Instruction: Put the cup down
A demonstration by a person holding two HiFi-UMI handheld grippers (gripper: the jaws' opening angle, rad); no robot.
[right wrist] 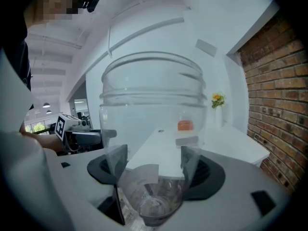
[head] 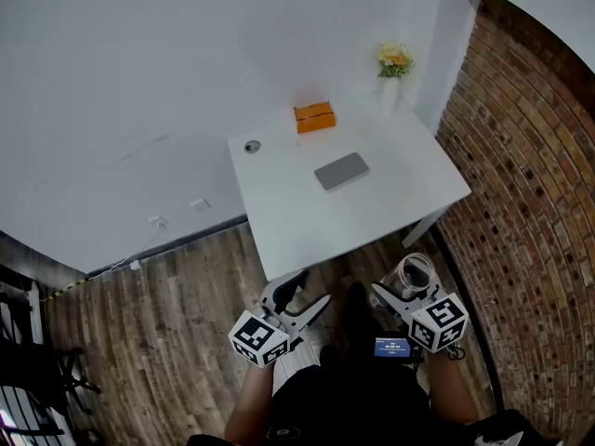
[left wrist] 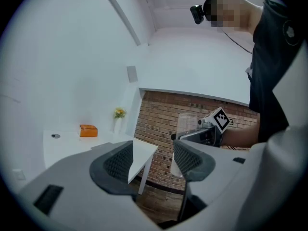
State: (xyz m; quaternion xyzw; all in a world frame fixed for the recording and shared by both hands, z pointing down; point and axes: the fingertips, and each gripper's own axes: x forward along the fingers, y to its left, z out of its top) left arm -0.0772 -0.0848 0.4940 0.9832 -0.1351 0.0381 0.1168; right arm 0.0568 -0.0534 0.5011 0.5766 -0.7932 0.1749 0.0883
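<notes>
a clear plastic cup (right wrist: 151, 129) stands mouth up, gripped near its base by the closed jaws of the right gripper (right wrist: 151, 170), over the wooden floor (head: 167, 323) and just short of the white table (head: 390, 193). the table's near edge lies ahead of the cup, slightly to its left. the left gripper (left wrist: 153, 160), jaws apart and empty, hangs alongside, about as far from the table.

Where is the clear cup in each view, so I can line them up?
Head view: cup at lower right, off the table's near edge.
Left gripper view: cup right of centre, against the brick wall.
Right gripper view: cup fills the centre, held in the right claw.
Shared landmark: yellow flowers, in all three.
</notes>
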